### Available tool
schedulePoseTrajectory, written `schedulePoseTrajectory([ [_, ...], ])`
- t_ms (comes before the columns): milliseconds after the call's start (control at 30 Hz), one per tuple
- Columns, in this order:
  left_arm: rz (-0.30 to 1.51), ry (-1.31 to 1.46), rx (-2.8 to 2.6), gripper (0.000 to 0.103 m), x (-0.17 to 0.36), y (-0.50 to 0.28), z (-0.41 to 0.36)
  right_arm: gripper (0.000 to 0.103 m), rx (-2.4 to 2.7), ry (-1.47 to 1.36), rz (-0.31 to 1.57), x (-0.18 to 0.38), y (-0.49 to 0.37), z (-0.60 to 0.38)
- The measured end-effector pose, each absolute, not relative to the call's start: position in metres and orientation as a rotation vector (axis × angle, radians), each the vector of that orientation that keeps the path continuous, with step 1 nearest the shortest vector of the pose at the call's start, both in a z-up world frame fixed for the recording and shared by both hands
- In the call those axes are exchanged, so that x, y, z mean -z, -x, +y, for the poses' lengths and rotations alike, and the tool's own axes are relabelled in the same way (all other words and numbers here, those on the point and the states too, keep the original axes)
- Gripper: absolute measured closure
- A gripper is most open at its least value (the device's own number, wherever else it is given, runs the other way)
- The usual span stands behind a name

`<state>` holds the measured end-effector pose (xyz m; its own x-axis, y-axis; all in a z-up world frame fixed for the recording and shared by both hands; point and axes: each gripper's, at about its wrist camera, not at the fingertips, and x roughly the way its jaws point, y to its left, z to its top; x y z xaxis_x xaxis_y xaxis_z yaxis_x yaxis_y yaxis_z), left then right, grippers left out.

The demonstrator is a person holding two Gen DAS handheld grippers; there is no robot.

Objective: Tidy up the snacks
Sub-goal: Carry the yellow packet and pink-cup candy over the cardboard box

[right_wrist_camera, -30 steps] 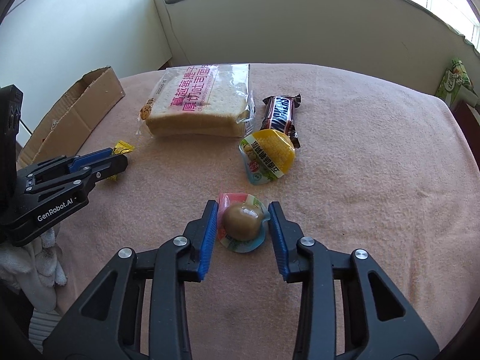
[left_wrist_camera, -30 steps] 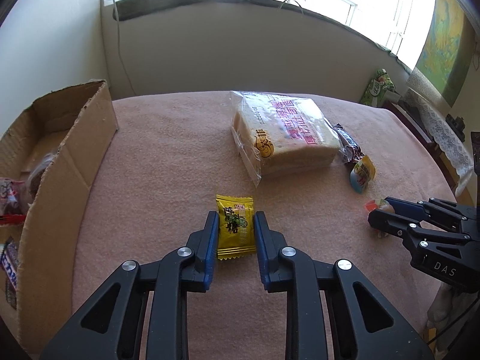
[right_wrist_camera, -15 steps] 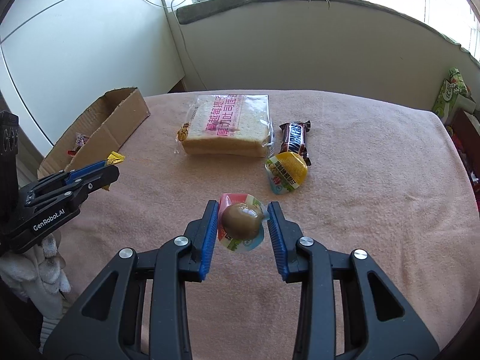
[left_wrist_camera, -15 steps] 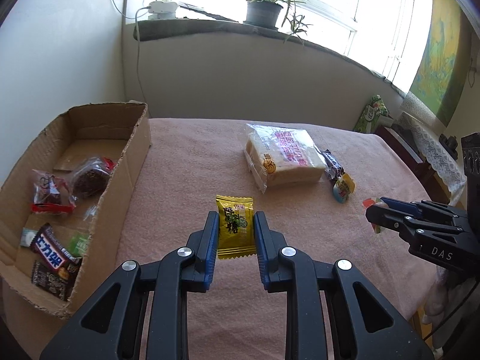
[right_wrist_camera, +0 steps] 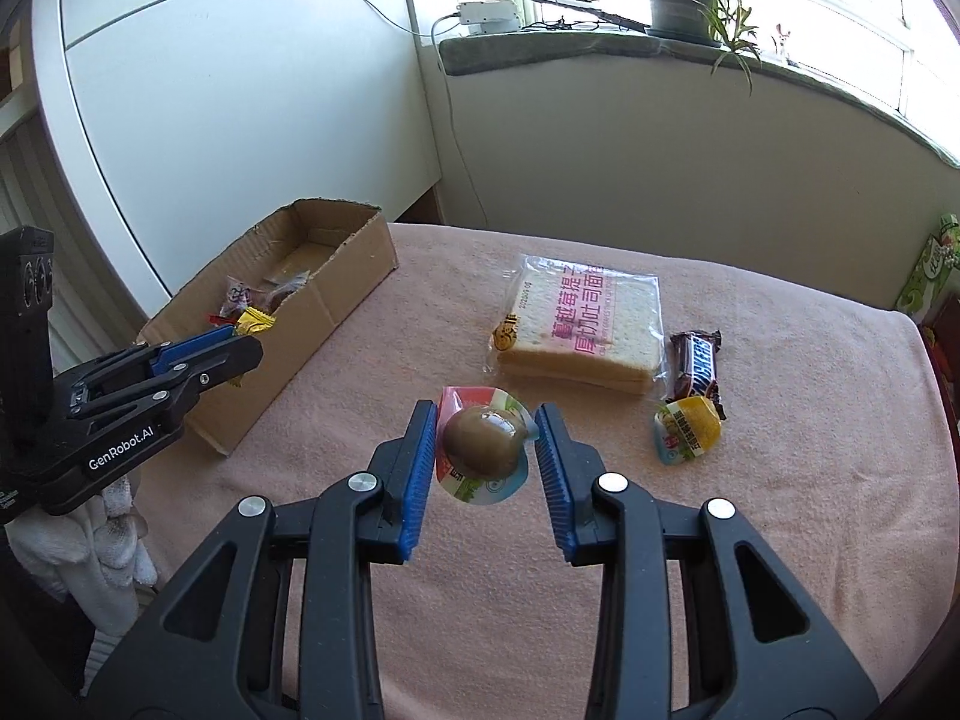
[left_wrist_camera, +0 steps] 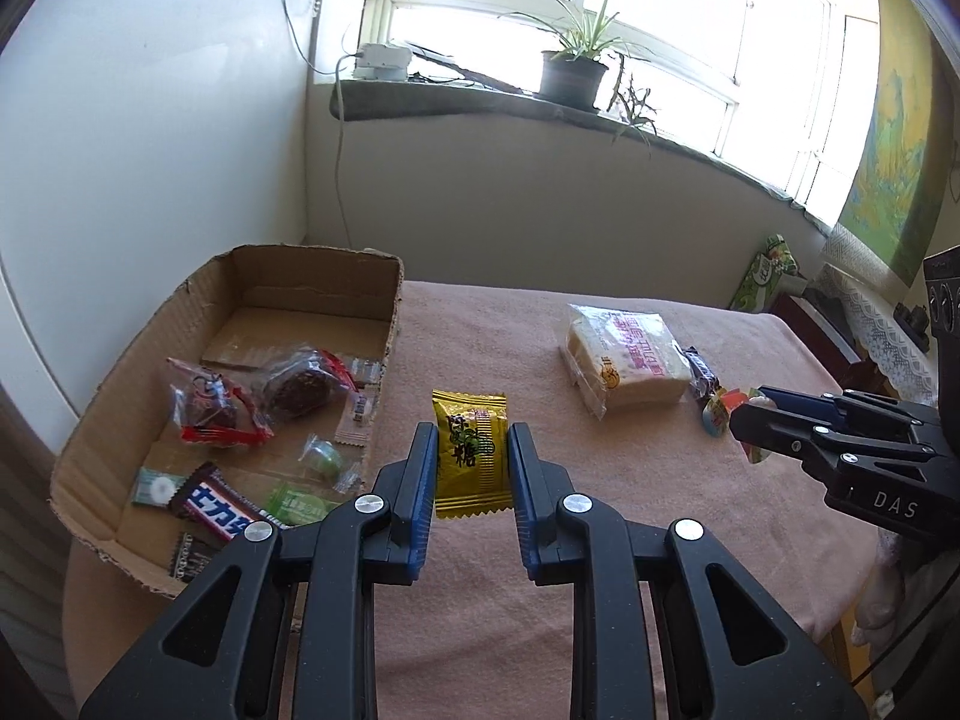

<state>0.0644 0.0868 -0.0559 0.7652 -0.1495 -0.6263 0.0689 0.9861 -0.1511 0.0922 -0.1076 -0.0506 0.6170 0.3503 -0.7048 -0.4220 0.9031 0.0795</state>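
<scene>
My left gripper (left_wrist_camera: 471, 447) is shut on a yellow candy packet (left_wrist_camera: 472, 453) and holds it above the pink table, just right of the cardboard box (left_wrist_camera: 252, 276). The box holds several wrapped snacks. My right gripper (right_wrist_camera: 485, 444) is shut on a sealed brown egg snack (right_wrist_camera: 485, 441) and holds it above the table. From the right wrist view the left gripper (right_wrist_camera: 198, 354) hovers at the box's near corner (right_wrist_camera: 336, 294). A bread pack (right_wrist_camera: 585, 327), a Snickers bar (right_wrist_camera: 696, 369) and a yellow jelly cup (right_wrist_camera: 687, 429) lie on the table.
The table (left_wrist_camera: 492, 336) has a pink cloth and drops off at its near and right edges. A white wall and windowsill with a potted plant (left_wrist_camera: 570, 75) stand behind. A green packet (left_wrist_camera: 771, 270) sits beyond the far right corner.
Both grippers have risen well above the table with their snacks. The left one has come nearer the box, whose inside now shows.
</scene>
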Motion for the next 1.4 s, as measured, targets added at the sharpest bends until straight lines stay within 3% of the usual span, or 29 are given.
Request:
schedulePoseTrajectory([
  [1400, 0.669, 0.176, -0.119, 0.081, 0.055, -0.056, 0.21, 0.068, -0.711, 0.293, 0.742, 0.057, -0.131, 0.102],
])
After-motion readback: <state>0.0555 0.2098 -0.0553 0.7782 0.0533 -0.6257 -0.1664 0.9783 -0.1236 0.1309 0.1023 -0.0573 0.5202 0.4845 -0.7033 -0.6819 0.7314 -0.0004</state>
